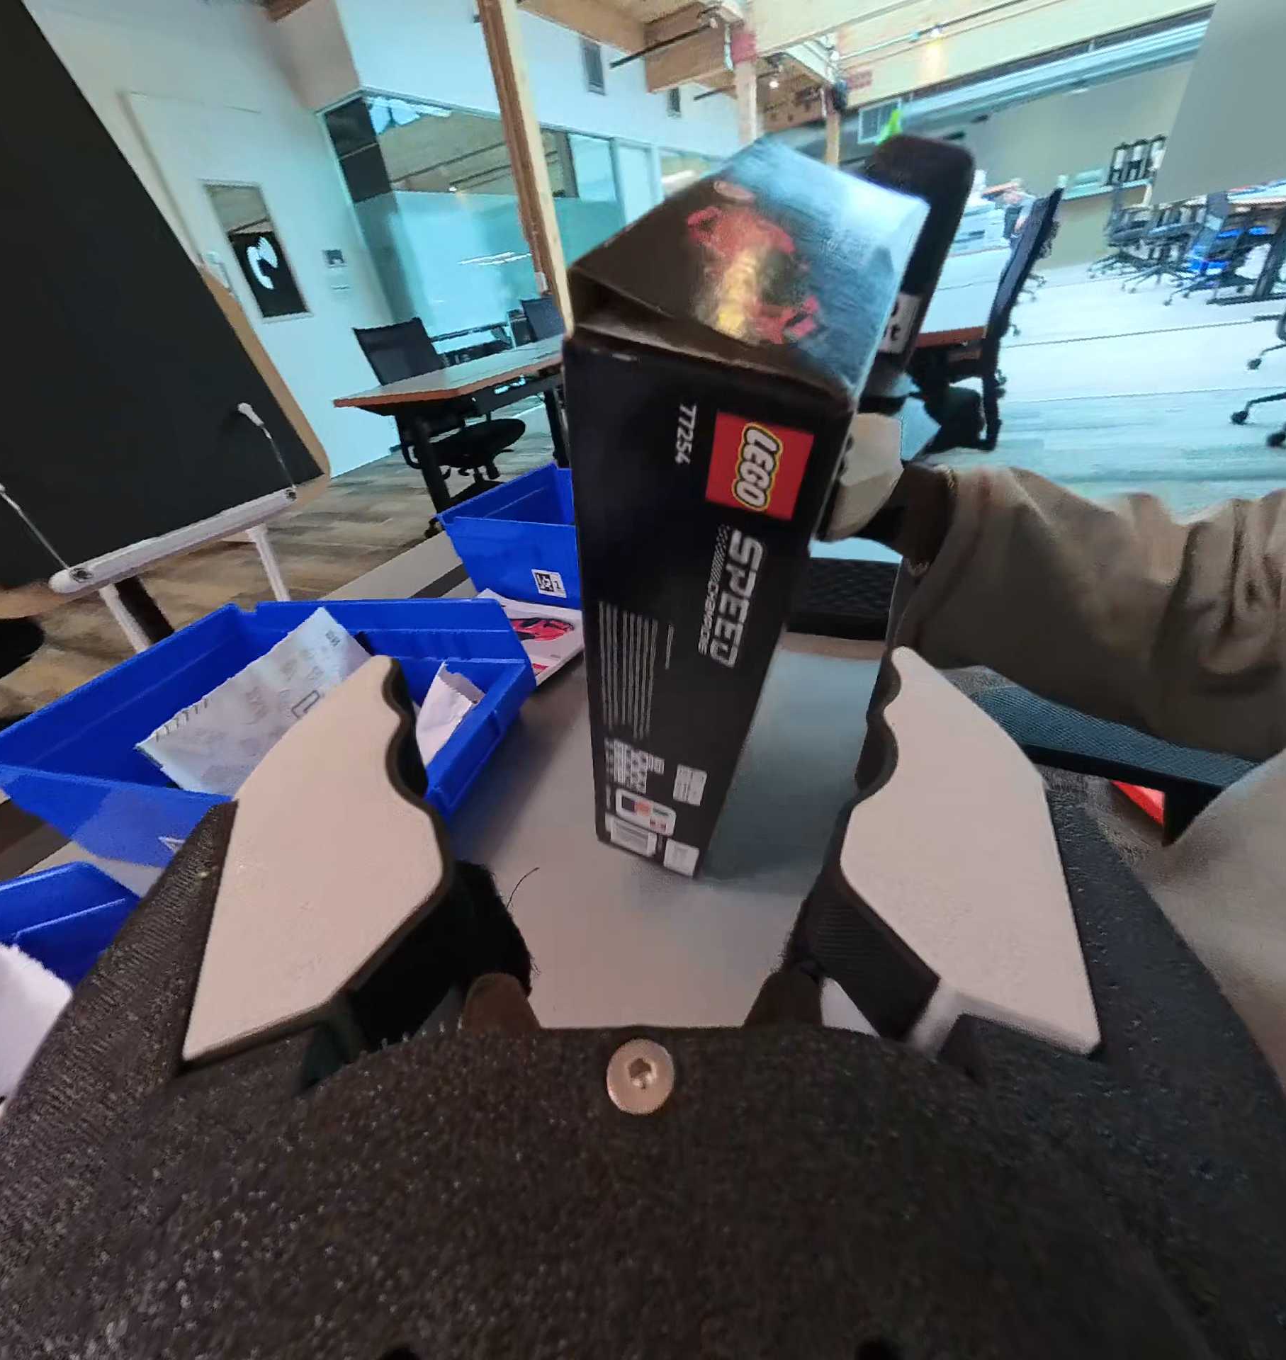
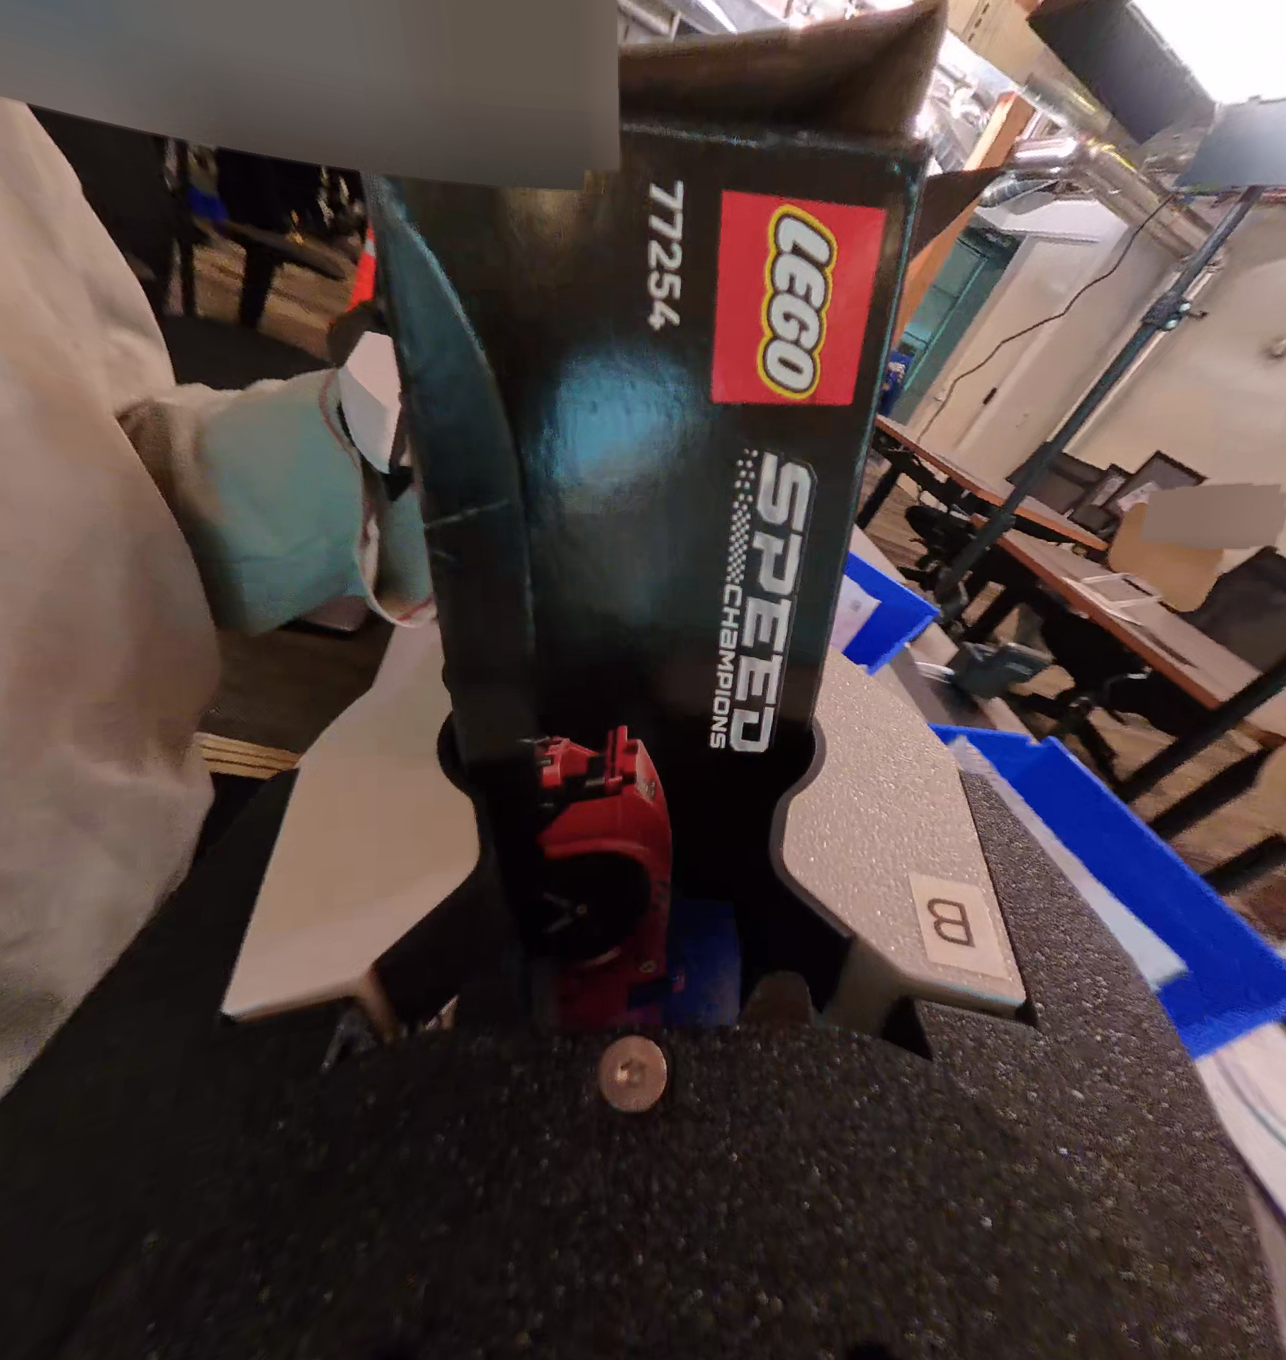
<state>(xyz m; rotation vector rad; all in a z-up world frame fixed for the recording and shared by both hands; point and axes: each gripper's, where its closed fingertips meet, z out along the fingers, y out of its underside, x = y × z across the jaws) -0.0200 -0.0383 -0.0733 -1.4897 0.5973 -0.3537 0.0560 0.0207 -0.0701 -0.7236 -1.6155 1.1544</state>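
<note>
Each gripper is showing a black, coarse-textured body with one silver screw point(image 1: 640, 1079) at its centre. From that screw, the left gripper point(image 1: 640, 743) is carrying two pale grey, wavy-edged fingers point(image 1: 316, 868) forward. The right gripper point(image 2: 629, 795) is wearing a white lettered sticker point(image 2: 952, 929) right of its screw point(image 2: 631, 1071). The person is wearing a beige sleeve point(image 1: 1111, 589).

Bright daylight, fisheye edges, motion blur.

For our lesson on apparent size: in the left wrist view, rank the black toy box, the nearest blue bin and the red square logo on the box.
1. Black toy box
2. Nearest blue bin, partly hidden by the fingers
3. Red square logo
</note>
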